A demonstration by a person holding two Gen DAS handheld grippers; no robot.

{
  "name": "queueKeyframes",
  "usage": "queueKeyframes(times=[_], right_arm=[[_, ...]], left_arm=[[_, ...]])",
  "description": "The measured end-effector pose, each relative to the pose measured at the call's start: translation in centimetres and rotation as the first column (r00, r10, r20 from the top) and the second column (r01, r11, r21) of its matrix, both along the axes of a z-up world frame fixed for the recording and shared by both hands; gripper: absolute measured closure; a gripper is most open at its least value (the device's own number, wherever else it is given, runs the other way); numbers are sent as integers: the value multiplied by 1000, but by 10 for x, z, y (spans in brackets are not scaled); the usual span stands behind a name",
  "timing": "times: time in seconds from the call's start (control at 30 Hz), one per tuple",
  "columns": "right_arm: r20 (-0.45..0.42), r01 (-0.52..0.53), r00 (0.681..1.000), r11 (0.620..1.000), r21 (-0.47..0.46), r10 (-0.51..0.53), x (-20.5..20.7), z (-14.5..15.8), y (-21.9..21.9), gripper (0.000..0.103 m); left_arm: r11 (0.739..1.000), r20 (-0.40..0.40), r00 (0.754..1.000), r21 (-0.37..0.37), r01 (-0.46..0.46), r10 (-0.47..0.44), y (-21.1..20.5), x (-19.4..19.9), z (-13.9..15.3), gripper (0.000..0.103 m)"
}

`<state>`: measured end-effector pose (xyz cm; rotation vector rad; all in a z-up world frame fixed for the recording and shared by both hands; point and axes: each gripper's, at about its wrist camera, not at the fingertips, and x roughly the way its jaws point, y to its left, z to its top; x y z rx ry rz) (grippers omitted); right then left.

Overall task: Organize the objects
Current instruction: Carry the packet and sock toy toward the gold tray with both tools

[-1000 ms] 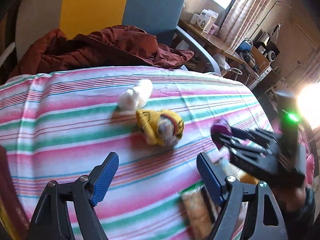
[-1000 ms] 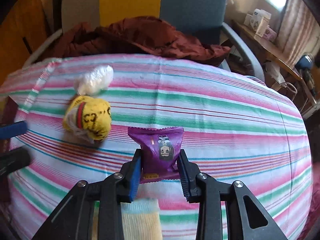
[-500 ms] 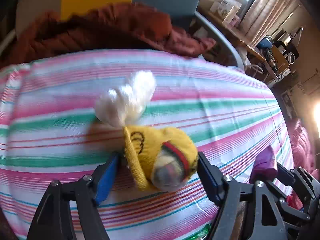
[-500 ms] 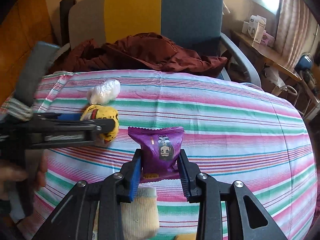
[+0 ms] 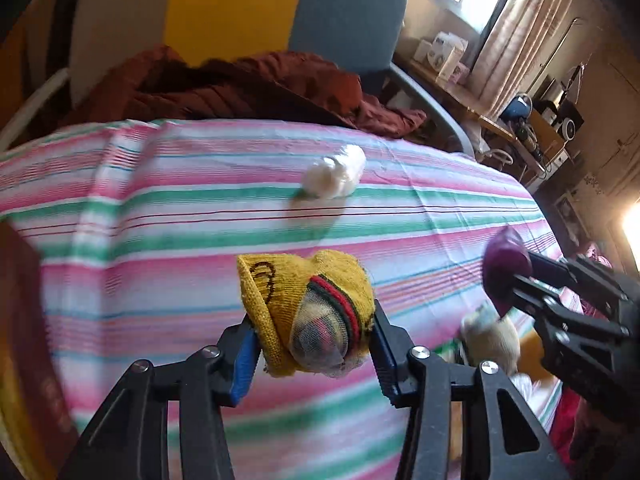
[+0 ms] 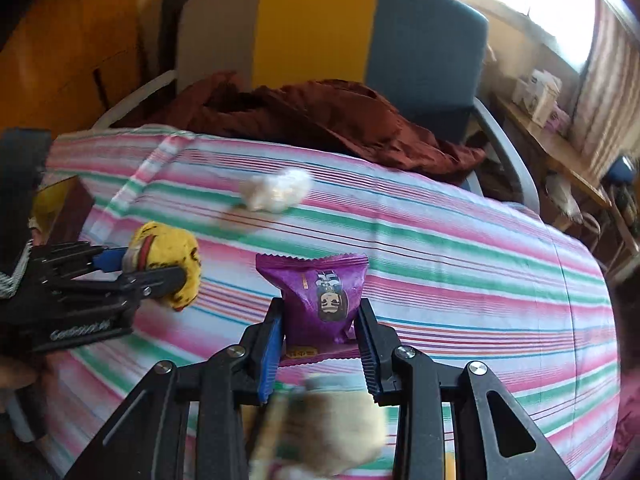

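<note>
A rolled yellow sock (image 5: 312, 312) with a red and green band sits between the blue pads of my left gripper (image 5: 314, 332). The jaws are closing and both pads press its sides. The right wrist view shows the same sock (image 6: 168, 256) in the left gripper (image 6: 152, 268), just above the striped cloth. My right gripper (image 6: 320, 312) is shut on a purple snack packet (image 6: 320, 292), also seen from the side as the purple packet (image 5: 504, 268) at right. A white crumpled bundle (image 5: 334, 176) lies farther back on the cloth.
The striped tablecloth (image 5: 160, 200) covers a rounded table. Behind it stands a grey, yellow and blue chair (image 6: 320, 28) with a red-brown jacket (image 6: 320, 116) on it. A cream sock (image 6: 328, 432) lies blurred under my right gripper. A dark brown object (image 5: 20, 320) stands at the left edge.
My left gripper came forward over the yellow sock, and its jaws narrowed from wide open onto the sock's sides. The right gripper kept the purple packet and rose slightly.
</note>
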<state>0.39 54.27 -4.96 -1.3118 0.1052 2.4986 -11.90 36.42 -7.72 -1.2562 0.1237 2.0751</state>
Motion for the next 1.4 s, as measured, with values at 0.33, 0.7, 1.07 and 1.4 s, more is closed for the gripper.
queueKeyframes(times=[0.33, 0.7, 1.07, 1.4], right_arm=[[-35, -96, 994, 992, 88, 99, -3, 30, -79, 68], [-65, -156, 984, 978, 138, 166, -5, 57, -131, 68], [-69, -201, 974, 963, 179, 216, -10, 69, -172, 68], [-71, -240, 966, 962, 128, 250, -16, 63, -206, 68]], left_arm=[[997, -85, 995, 56, -48, 53, -73, 35, 41, 53], [992, -103, 990, 87, -88, 97, -124, 54, 57, 53], [988, -135, 982, 104, -117, 131, -165, 68, 68, 53], [980, -137, 975, 117, -160, 176, -210, 82, 68, 53]])
